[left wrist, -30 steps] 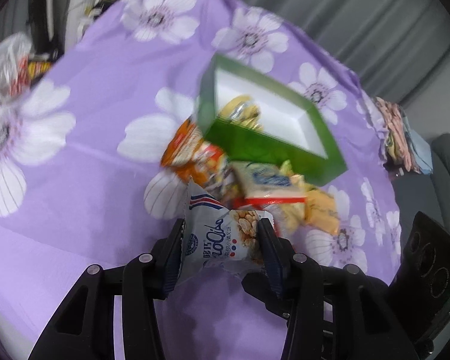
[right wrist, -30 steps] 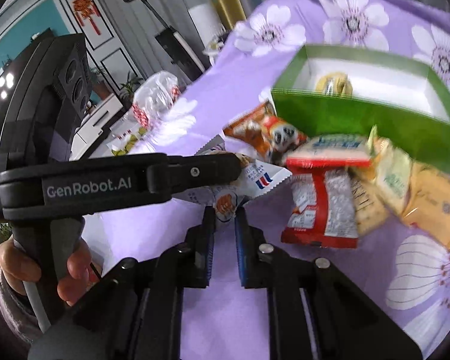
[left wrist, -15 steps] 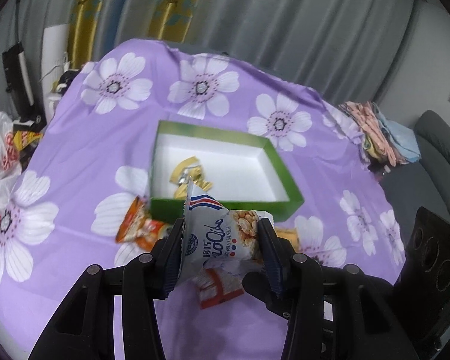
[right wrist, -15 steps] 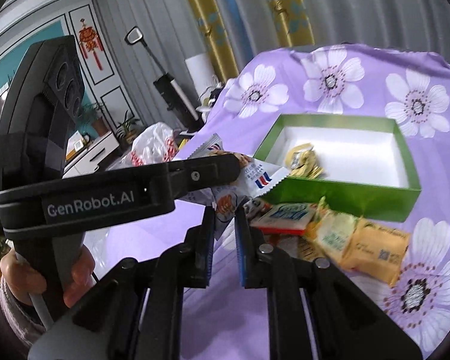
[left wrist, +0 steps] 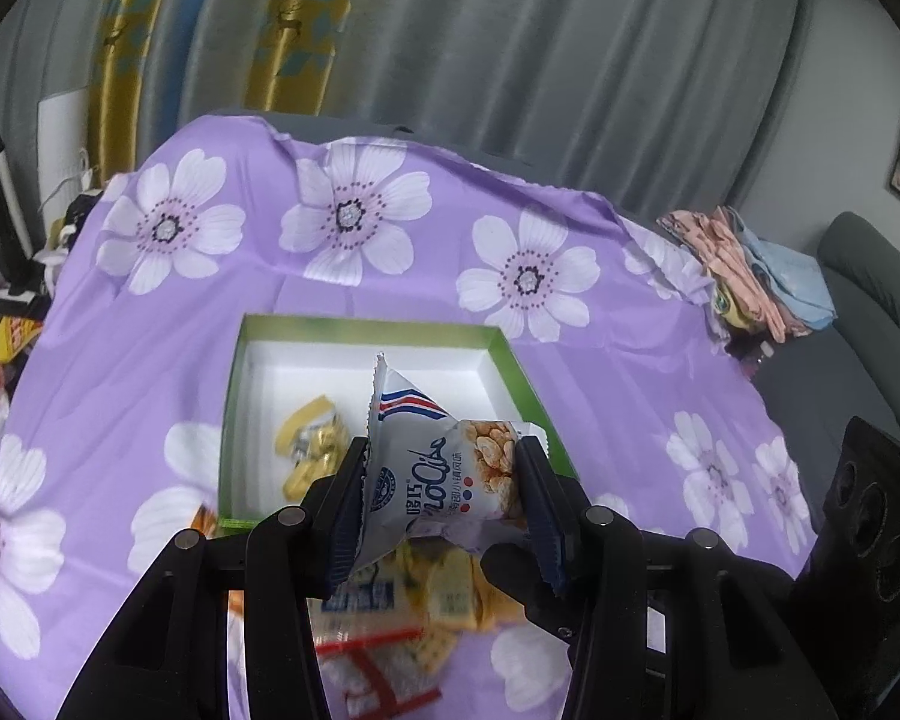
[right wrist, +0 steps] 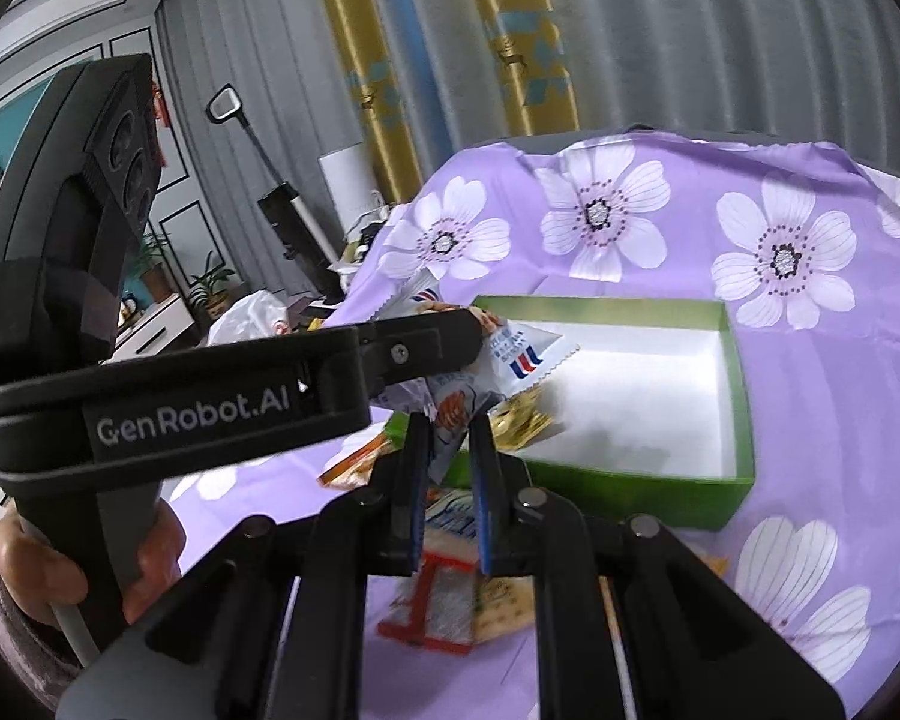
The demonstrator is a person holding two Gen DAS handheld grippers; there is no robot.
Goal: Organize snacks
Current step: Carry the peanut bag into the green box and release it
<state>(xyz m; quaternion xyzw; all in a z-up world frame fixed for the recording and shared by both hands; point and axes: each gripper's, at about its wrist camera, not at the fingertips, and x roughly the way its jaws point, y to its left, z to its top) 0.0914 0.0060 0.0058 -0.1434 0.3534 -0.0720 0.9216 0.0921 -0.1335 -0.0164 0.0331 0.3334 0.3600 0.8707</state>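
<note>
My left gripper (left wrist: pixel 444 474) is shut on a white snack packet (left wrist: pixel 444 474) with a red-and-blue stripe and holds it in the air over the near edge of the green box (left wrist: pixel 510 354). The box has a white inside and holds a gold-wrapped snack (left wrist: pixel 312 450). In the right wrist view the same packet (right wrist: pixel 510 360) hangs off the left gripper over the box (right wrist: pixel 732 414). My right gripper (right wrist: pixel 450 438) sits just below it, jaws nearly closed with nothing gripped. Loose snack packets (right wrist: pixel 450 594) lie on the cloth in front of the box.
The table wears a purple cloth with white flowers (left wrist: pixel 342 222). A pile of folded clothes (left wrist: pixel 744 264) lies at its far right edge. A grey sofa (left wrist: pixel 870 294) is to the right. A plastic bag (right wrist: pixel 252 318) and clutter sit off the left side.
Both grippers have risen and moved forward towards the box. The held packet now hangs over the box's near edge instead of over the loose snack pile.
</note>
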